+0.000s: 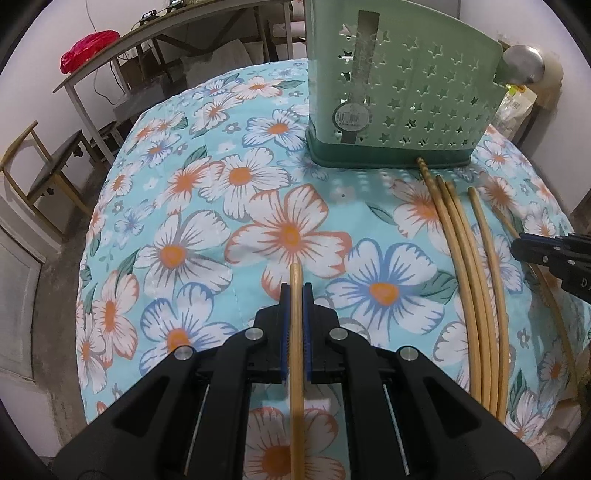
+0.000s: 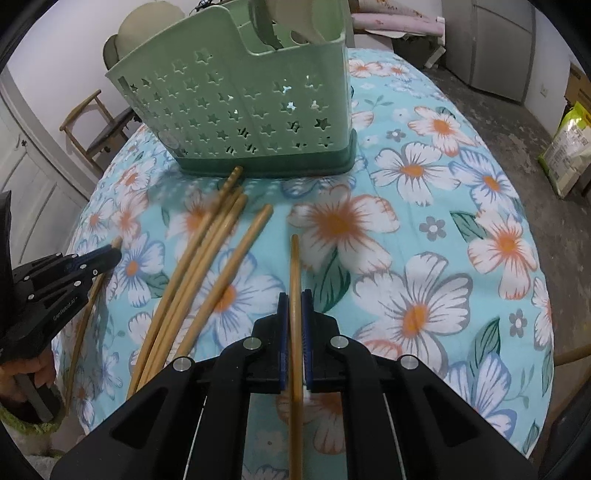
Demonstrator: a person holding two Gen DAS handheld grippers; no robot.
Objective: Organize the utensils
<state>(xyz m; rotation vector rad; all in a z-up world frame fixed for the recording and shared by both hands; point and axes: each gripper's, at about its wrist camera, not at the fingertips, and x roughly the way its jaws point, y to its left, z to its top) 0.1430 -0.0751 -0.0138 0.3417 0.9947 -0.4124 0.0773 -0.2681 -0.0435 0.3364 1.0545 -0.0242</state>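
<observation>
In the left wrist view my left gripper [image 1: 296, 290] is shut on a bamboo chopstick [image 1: 295, 273] whose tip pokes out past the blue pads, above the floral tablecloth [image 1: 221, 221]. My right gripper [image 2: 295, 297] is likewise shut on another chopstick [image 2: 294, 258]. Several loose chopsticks [image 1: 469, 277] [image 2: 207, 258] lie between the two grippers, their tips pointing at the green star-punched utensil holder [image 1: 399, 92] [image 2: 240, 110], which stands upright at the far side of the table. Each gripper shows in the other's view: the right one [image 1: 515, 249], the left one [image 2: 116, 254].
The holder has pale utensils [image 2: 295, 18] in it, and a metal ladle bowl [image 1: 522, 64] shows behind it. A wooden chair [image 1: 44, 170] stands off the table's left edge. A long bench holds a red bag [image 1: 88, 50]. A sack [image 2: 569, 147] rests on the floor.
</observation>
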